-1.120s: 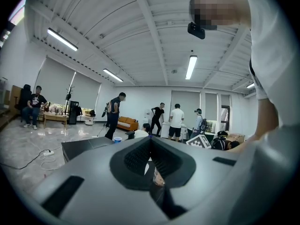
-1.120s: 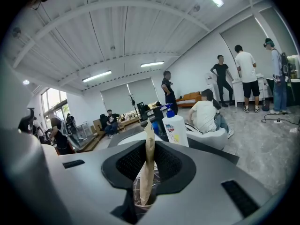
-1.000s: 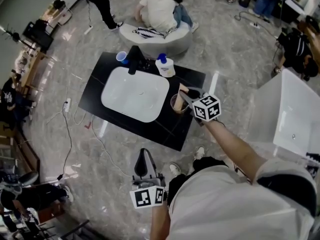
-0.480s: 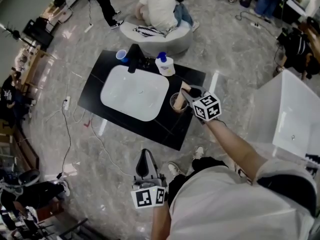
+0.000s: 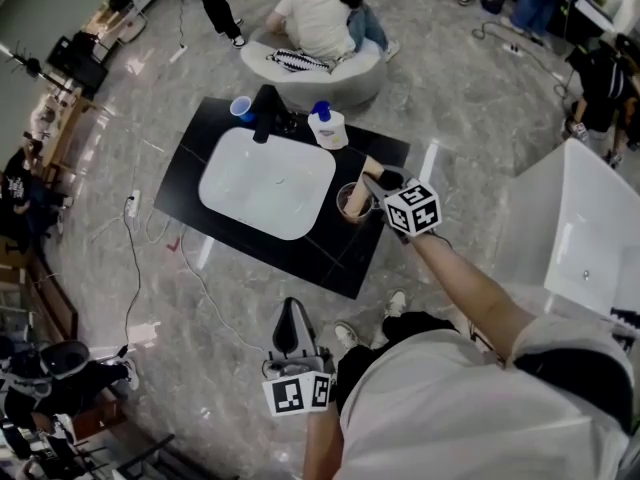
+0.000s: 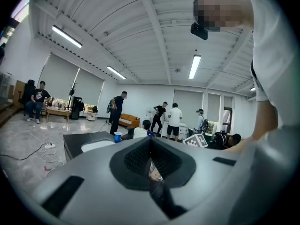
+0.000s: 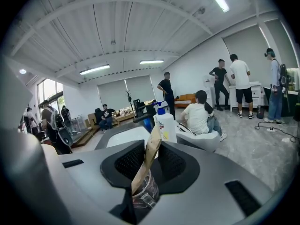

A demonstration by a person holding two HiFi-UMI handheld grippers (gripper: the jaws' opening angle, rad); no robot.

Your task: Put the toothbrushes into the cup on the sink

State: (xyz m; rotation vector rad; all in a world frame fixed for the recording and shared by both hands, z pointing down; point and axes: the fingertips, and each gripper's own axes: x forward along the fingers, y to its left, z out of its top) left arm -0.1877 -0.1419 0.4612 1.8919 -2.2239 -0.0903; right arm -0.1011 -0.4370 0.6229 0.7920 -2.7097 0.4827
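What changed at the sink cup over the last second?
On the right gripper, the fingers have just been opening around the wrapped toothbrush. It stands between them with its lower end in the clear cup and looks let go. Neither gripper visibly travelled. The left gripper is shut and empty as before, and the cup and soap bottle are unmoved.

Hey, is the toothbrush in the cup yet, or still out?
In. The toothbrush has its lower end inside the clear cup, while its upper end leans out over the rim.
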